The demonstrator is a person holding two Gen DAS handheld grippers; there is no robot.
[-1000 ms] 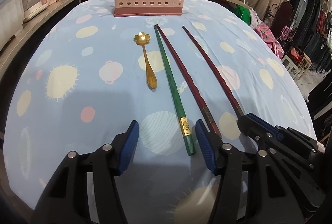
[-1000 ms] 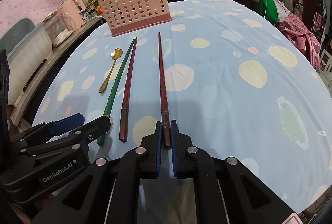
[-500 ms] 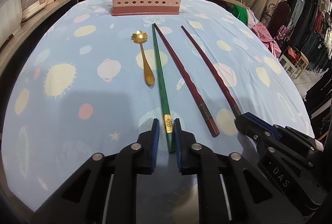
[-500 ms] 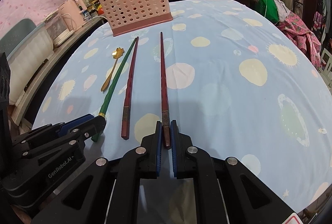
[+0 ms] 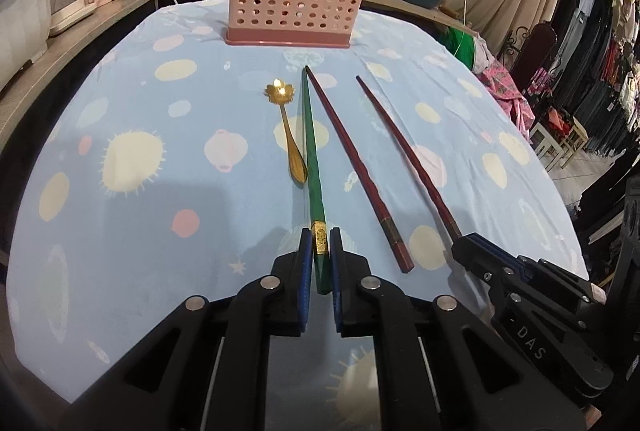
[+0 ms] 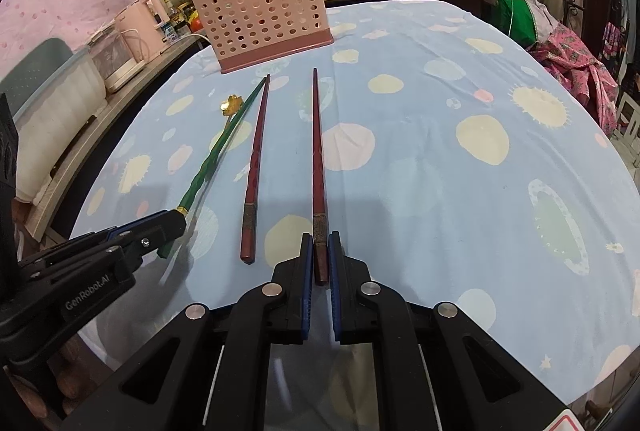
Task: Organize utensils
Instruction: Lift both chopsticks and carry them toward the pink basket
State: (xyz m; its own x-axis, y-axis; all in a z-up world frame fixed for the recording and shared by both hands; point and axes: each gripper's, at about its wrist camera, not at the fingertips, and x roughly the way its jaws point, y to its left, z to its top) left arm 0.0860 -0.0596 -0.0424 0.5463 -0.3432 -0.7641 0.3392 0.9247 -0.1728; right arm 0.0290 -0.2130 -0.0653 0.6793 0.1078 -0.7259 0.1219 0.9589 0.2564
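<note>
The left gripper (image 5: 320, 255) is clamped on the thick end of the green chopstick (image 5: 311, 147), its jaws having just been closing onto it. The right gripper (image 6: 320, 255) is clamped on the thick end of one red chopstick (image 6: 319, 159).

A second red chopstick (image 5: 356, 167) is left lying free on the table (image 5: 132, 103) between the two held ones, its tip close to the green one's tip, perhaps touching, though that cannot be told. A gold spoon (image 5: 289, 135) with a flower-shaped end is seen just beside the green chopstick, on the side toward the table's left edge.

All the chopsticks are pointed toward the pink perforated holder (image 5: 290, 5), which is stood near the table's far edge; a few sticks are already stood in it.
</note>
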